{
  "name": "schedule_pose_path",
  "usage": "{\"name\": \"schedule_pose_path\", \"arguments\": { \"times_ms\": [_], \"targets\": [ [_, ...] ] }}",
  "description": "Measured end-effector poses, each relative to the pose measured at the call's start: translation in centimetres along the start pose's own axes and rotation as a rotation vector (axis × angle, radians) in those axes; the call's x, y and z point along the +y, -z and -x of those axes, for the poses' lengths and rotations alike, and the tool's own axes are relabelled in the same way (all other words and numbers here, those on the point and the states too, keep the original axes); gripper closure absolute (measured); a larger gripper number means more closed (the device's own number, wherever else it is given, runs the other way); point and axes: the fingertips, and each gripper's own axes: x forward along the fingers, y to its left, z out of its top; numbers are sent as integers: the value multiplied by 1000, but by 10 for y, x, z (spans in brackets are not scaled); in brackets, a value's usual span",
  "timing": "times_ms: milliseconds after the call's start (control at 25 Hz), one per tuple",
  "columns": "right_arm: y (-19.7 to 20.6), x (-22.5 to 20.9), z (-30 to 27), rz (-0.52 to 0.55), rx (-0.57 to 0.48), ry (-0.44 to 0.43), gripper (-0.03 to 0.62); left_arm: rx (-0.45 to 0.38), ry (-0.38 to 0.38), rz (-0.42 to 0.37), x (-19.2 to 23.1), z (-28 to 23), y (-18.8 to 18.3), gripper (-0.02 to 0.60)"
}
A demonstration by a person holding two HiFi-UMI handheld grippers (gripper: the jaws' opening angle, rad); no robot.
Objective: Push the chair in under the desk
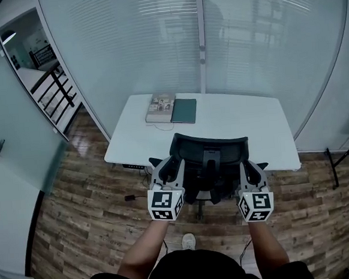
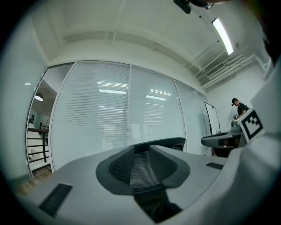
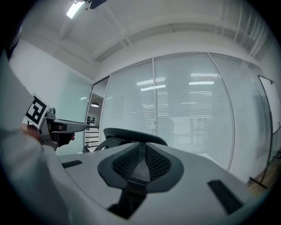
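Observation:
The black mesh office chair (image 1: 209, 154) stands at the near edge of the white desk (image 1: 239, 122), its backrest facing me and its seat partly under the top. My left gripper (image 1: 171, 161) is at the backrest's left side and my right gripper (image 1: 249, 165) at its right side. In the left gripper view the jaws (image 2: 142, 151) stand a narrow gap apart with nothing between them, and the backrest's top rim (image 2: 164, 143) curves just beyond. In the right gripper view the jaws (image 3: 140, 149) meet at their tips, with the rim (image 3: 131, 134) just past them.
A stack of books (image 1: 160, 107) and a green notebook (image 1: 184, 111) lie on the desk's far left. Frosted glass walls (image 1: 155, 41) close in behind the desk. A black stand (image 1: 344, 152) is at the right, a cable plug (image 1: 131, 197) lies on the wooden floor.

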Motion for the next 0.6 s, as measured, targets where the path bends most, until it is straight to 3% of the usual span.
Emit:
{"name": "schedule_pose_path", "arguments": {
  "times_ms": [200,600],
  "targets": [
    [-14,12,10,11,-17,-36,576,17,-29,-7,0,13,1,568],
    [-15,28,29,40,-1,-63,591,95,16,47,-14,33,21,568]
  ]
}}
